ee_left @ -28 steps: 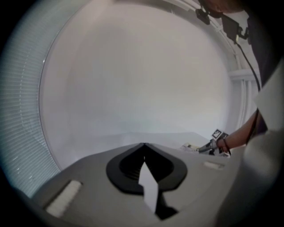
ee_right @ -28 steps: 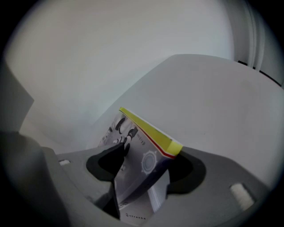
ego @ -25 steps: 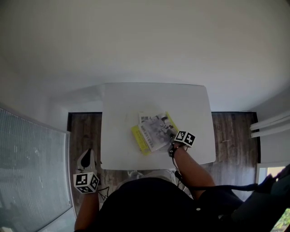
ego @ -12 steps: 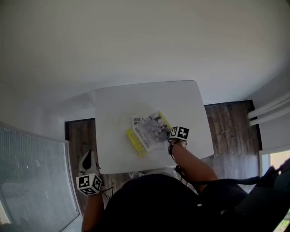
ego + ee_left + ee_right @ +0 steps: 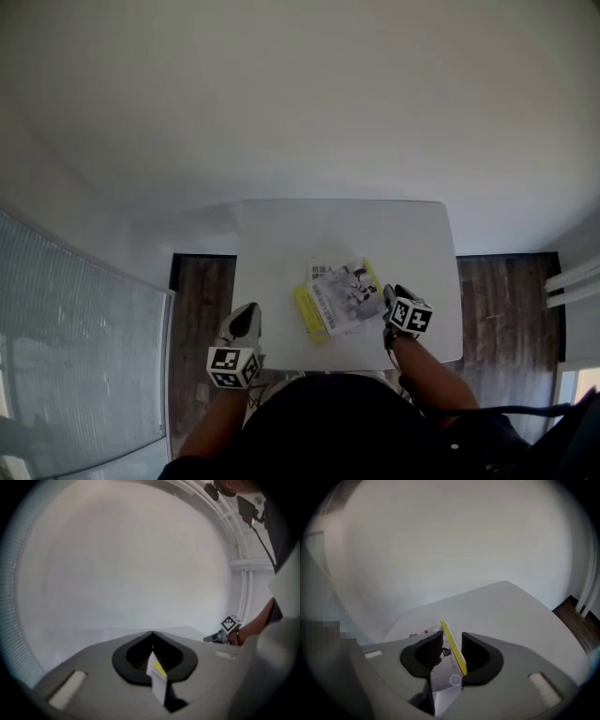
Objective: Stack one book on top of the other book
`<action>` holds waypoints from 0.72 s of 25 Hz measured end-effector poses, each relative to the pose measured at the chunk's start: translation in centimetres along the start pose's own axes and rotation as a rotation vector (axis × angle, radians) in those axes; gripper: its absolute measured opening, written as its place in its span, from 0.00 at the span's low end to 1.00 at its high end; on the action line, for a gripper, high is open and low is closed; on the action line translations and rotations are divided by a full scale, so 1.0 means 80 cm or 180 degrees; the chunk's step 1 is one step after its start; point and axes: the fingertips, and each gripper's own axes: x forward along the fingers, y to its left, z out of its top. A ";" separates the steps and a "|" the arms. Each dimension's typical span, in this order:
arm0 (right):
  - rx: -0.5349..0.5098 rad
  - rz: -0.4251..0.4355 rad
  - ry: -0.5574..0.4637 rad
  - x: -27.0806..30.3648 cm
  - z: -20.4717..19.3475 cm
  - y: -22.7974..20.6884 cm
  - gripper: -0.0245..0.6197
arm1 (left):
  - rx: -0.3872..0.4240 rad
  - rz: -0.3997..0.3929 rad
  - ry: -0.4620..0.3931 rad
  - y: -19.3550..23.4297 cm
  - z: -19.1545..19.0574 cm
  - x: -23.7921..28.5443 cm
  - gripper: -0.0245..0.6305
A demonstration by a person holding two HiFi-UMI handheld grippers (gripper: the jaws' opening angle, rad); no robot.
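Observation:
On the white table point(image 5: 281, 234), a grey-covered book point(image 5: 342, 289) lies on a yellow book point(image 5: 307, 314), whose edge sticks out at the left. My right gripper point(image 5: 392, 293) hovers just off the stack's right edge. In the right gripper view its jaws point(image 5: 452, 637) are closing with nothing pressed between the pads. The grey cover point(image 5: 443, 667) and yellow edge point(image 5: 452, 651) show through the gap, lying below. My left gripper point(image 5: 247, 309) hangs at the table's front left corner. Its tips point(image 5: 152, 633) meet and grip nothing I can name.
Dark wood floor point(image 5: 202, 291) flanks the table on both sides. A frosted pane point(image 5: 75, 375) stands at the left and a white wall behind. The person's dark torso point(image 5: 337, 431) fills the front. The right hand and its marker cube point(image 5: 230, 623) show in the left gripper view.
The left gripper has swung in from beside the body to the table's front left corner. The right gripper has lifted back off the books' right edge. The books have stayed stacked.

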 end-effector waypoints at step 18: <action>-0.0366 0.1111 -0.0214 -0.015 0.039 -0.021 0.04 | -0.0010 0.0017 0.0255 -0.118 -0.018 0.033 0.04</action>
